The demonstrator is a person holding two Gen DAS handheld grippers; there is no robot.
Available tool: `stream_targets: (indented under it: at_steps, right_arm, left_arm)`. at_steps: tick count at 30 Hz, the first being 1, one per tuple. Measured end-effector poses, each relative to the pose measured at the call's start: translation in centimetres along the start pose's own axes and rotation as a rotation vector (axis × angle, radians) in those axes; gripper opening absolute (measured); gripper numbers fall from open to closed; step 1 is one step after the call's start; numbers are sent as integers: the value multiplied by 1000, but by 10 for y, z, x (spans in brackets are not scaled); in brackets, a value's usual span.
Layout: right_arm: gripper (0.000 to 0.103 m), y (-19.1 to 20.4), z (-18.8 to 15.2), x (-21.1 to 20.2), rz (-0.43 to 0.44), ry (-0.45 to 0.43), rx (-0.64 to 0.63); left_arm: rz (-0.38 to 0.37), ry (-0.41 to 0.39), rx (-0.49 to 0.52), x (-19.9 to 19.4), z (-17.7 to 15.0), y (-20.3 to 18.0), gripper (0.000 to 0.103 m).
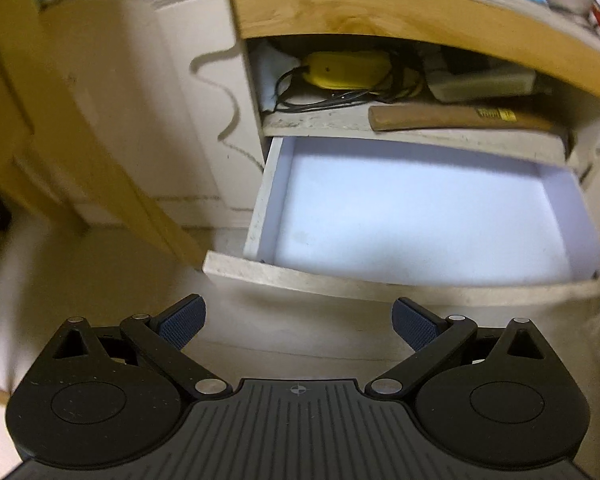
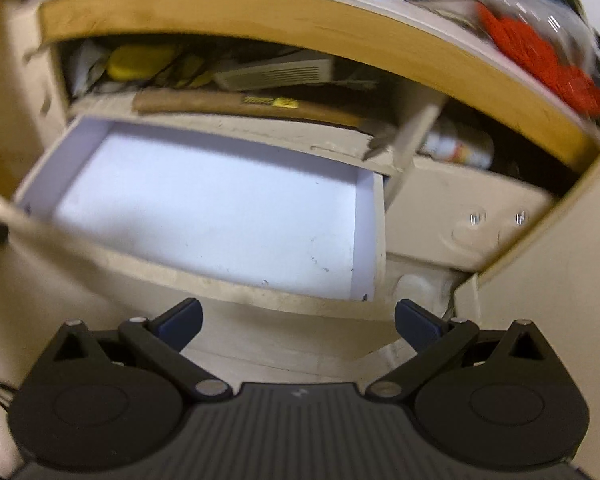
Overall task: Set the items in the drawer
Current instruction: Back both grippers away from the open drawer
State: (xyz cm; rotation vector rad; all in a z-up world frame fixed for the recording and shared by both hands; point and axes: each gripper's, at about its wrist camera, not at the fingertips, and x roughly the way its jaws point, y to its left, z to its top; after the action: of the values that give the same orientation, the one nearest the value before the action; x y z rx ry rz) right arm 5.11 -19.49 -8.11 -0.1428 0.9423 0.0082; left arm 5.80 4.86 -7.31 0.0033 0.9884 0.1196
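Observation:
A drawer (image 1: 235,266) stands pulled out under a wooden desk top; its pale bluish-white inside holds nothing. It also shows in the right wrist view (image 2: 259,292). My left gripper (image 1: 297,324) is open and empty, in front of and a little below the drawer's front edge. My right gripper (image 2: 297,324) is open and empty, in front of the drawer's right front corner. Above the drawer, on a shelf, lies a wooden-handled hammer (image 1: 452,117), also in the right wrist view (image 2: 219,104).
The shelf also holds a yellow device (image 1: 340,68) with black cables and a grey box (image 1: 484,84). A wooden chair leg (image 1: 79,128) slants at the left. A shut beige drawer front (image 2: 460,208) with two metal knobs sits right of the open drawer. Clutter covers the desk top (image 2: 540,52).

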Motion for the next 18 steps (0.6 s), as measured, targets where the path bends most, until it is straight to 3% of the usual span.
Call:
stream_targets:
  at_steps: [6, 18]
  right_arm:
    - [103, -9, -1, -4, 62, 1, 162]
    - [103, -7, 0, -4, 41, -23, 168]
  left_arm:
    - [-60, 22, -74, 3, -2, 1, 103]
    - [-99, 1, -74, -2, 4, -2, 103]
